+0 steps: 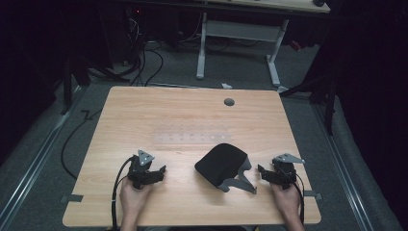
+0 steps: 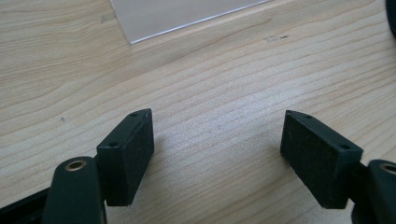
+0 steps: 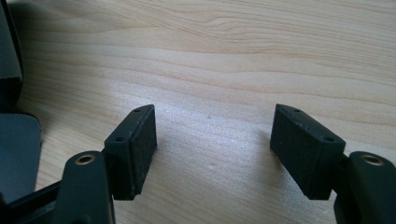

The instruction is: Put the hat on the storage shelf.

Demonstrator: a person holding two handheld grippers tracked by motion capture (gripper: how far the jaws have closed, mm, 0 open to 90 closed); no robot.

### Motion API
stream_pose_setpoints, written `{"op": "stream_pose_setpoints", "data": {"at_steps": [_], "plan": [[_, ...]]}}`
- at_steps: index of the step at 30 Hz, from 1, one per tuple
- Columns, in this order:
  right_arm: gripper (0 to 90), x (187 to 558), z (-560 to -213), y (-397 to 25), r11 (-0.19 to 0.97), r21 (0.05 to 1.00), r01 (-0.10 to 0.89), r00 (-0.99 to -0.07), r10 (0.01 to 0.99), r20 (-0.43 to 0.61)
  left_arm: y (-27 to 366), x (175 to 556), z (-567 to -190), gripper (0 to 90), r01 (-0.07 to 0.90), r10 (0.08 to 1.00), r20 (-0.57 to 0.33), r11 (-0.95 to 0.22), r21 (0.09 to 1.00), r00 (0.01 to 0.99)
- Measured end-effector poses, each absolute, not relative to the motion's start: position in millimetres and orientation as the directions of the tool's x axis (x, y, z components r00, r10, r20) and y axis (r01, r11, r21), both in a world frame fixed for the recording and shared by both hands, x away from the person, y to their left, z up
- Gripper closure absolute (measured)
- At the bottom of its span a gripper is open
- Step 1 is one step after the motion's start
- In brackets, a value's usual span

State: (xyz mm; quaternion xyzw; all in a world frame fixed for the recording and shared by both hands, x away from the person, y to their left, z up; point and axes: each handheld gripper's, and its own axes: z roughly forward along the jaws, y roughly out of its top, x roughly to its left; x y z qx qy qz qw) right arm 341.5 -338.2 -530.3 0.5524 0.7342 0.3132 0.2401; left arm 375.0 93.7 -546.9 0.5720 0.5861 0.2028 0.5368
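A black padded object with grey curved arms, like a headrest or armrest piece, lies on the wooden table between my two grippers. My left gripper rests on the table at the left, held by a hand, jaws wide apart with bare wood between them. My right gripper sits just right of the grey arms, also open and holding nothing. In the right gripper view the grey and black object shows at the left edge.
A clear rectangular strip lies flat on the table's middle; its corner shows in the left gripper view. A round grommet hole sits near the far edge. Beyond the table are cables and a white desk frame.
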Motion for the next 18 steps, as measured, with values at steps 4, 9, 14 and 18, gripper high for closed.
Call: {"op": "stream_pose_setpoints", "data": {"at_steps": [4,9,14,18], "plan": [[31.9,341.4,-530.4,-337.7,0.197,0.724,0.661,-0.274,0.962,-0.011,93.5,374.9,-547.0,25.8,0.453,0.889,-0.397,0.263,0.852,0.231],[33.9,341.7,-530.4,-338.4,0.194,0.726,0.659,-0.272,0.962,-0.011,93.4,375.0,-546.9,25.7,0.453,0.889,-0.397,0.263,0.852,0.23],[34.1,341.5,-530.3,-338.1,0.195,0.726,0.66,-0.27,0.963,-0.014,93.3,375.0,-546.9,25.7,0.453,0.889,-0.397,0.263,0.852,0.229],[34.0,341.5,-530.3,-338.1,0.196,0.725,0.66,-0.27,0.963,-0.014,93.2,375.0,-546.8,25.5,0.453,0.889,-0.397,0.264,0.851,0.229]]}}
